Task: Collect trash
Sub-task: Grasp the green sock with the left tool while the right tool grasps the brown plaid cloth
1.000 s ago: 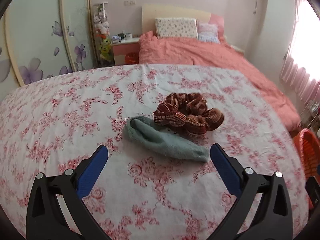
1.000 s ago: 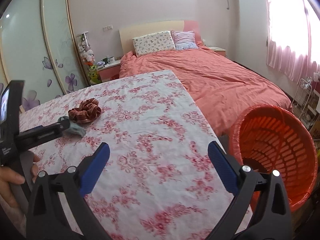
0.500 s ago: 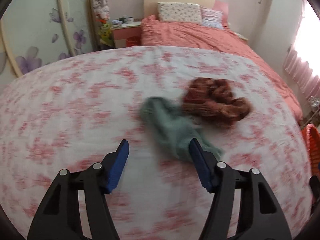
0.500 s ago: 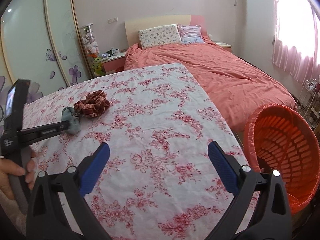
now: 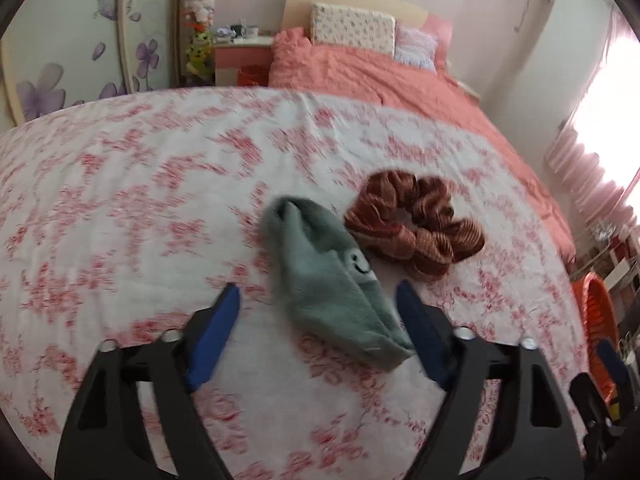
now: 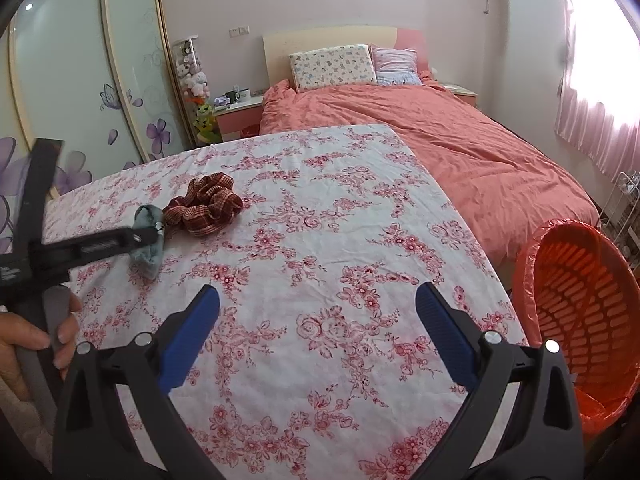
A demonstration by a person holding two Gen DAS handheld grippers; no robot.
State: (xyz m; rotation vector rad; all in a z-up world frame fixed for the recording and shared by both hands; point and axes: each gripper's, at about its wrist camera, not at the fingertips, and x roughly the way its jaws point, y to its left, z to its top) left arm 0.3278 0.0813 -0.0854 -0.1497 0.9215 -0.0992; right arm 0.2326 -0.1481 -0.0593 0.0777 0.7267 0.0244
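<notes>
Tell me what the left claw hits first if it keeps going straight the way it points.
Most likely the green sock, lying between the opening fingers of the left claw and untouched; the floral cloth lies beneath it.

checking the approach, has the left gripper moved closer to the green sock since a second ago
Yes. The left gripper has closed in: the green sock now lies between its opening jaws, untouched, beside the brown scrunchie on the floral cloth.
</notes>
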